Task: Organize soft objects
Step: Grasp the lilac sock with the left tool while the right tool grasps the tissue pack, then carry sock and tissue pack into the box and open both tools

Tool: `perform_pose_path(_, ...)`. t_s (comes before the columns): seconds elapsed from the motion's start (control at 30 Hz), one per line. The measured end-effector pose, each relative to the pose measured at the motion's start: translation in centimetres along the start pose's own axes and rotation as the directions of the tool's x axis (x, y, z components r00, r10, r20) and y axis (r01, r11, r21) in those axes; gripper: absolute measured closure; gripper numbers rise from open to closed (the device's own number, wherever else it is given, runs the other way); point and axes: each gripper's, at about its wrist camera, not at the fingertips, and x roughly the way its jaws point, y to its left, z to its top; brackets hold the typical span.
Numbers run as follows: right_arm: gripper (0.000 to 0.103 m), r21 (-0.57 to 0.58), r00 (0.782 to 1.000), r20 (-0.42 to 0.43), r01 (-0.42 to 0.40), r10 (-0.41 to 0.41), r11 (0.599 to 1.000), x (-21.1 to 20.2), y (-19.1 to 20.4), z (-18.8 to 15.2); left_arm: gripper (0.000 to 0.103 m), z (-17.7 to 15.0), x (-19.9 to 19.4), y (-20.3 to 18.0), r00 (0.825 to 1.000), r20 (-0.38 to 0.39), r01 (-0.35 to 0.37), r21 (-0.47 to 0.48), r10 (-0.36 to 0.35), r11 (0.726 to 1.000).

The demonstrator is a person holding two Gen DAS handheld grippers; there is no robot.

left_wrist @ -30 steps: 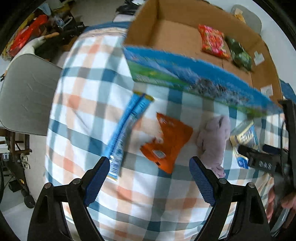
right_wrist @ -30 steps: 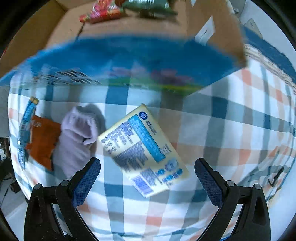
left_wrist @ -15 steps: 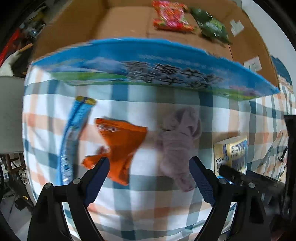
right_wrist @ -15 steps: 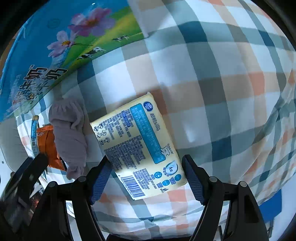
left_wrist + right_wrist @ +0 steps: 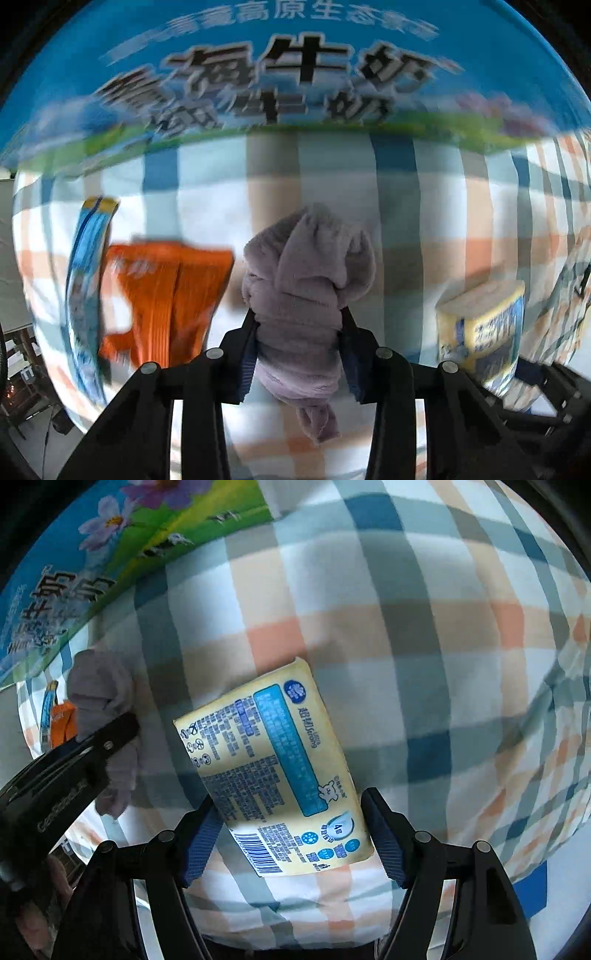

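Observation:
A lilac plush cloth lies bunched on the checked tablecloth. My left gripper is shut on its near end, and a tail of the cloth hangs out below the fingers. The right wrist view shows this cloth at the left edge under the left gripper's black arm. A yellow tissue pack with blue print sits between the fingers of my right gripper, which press on both of its sides. In the left wrist view the tissue pack is at the right.
A cardboard box with a blue and green printed wall stands right behind the objects and fills the top of the view; the box is also at upper left for the right wrist. An orange packet and a long blue packet lie left of the cloth.
The left gripper moved right from the orange packet, dropped low and shut on the lilac cloth. The right gripper came down over the tissue pack and narrowed onto its sides.

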Motion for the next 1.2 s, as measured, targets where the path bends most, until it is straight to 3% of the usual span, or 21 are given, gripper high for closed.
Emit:
perform_pose_path(0.2,0.027,-0.014,1.000,0.013,-0.019,0.019,1.000,0.6,-1.0,-2.8,0.067,-5.0,0.4,0.4,0.999,-0.046,-0.003,-0.021,0.002,1.000)
perform_pose_path(0.33,0.026,-0.108,0.997,0.058,0.062,-0.056,0.992,0.8,0.2,-3.9,0.066,-5.8,2.3,0.9,0.998,-0.068,0.005,-0.029,-0.007,1.000)
perform_pose_path(0.43,0.020,-0.189,0.986,0.098,0.149,-0.132,0.971,0.8,1.2,-4.9,0.065,-5.2,3.0,0.9,0.998,-0.067,-0.009,-0.017,0.008,1.000)
perform_pose_path(0.53,0.018,-0.243,0.980,0.096,0.192,-0.173,0.951,1.6,2.6,-5.8,0.065,-4.9,3.3,0.7,0.998,-0.062,-0.017,-0.012,0.017,1.000)
perform_pose_path(0.6,0.018,-0.222,0.986,0.064,0.167,-0.156,0.961,2.9,3.3,-5.3,0.065,-4.7,3.5,-0.1,0.998,-0.057,-0.021,-0.016,0.020,1.000)
perform_pose_path(0.67,0.032,-0.173,0.994,0.025,0.111,-0.108,0.979,3.5,2.8,-4.0,0.065,-5.1,3.8,-0.6,0.998,-0.052,-0.023,-0.020,0.022,1.000)
perform_pose_path(0.83,0.032,-0.038,1.000,-0.006,0.020,-0.020,0.999,4.2,0.8,-4.1,0.065,-6.2,3.6,-0.6,0.998,-0.051,-0.021,-0.022,0.020,1.000)
perform_pose_path(0.97,0.033,-0.041,0.999,0.002,0.048,-0.048,0.998,4.6,0.8,-3.7,0.065,-6.4,3.5,0.3,0.998,-0.050,-0.026,-0.022,0.025,0.999)
perform_pose_path(1.1,0.033,-0.052,0.997,0.019,0.080,-0.079,0.995,4.9,3.5,-3.9,0.067,-6.5,2.9,0.3,0.999,-0.039,-0.026,-0.026,0.025,0.999)
perform_pose_path(1.2,0.034,-0.056,0.998,0.029,0.061,-0.059,0.997,5.5,4.3,-5.3,0.068,-7.2,1.9,0.3,1.000,-0.019,-0.023,-0.022,0.022,0.999)
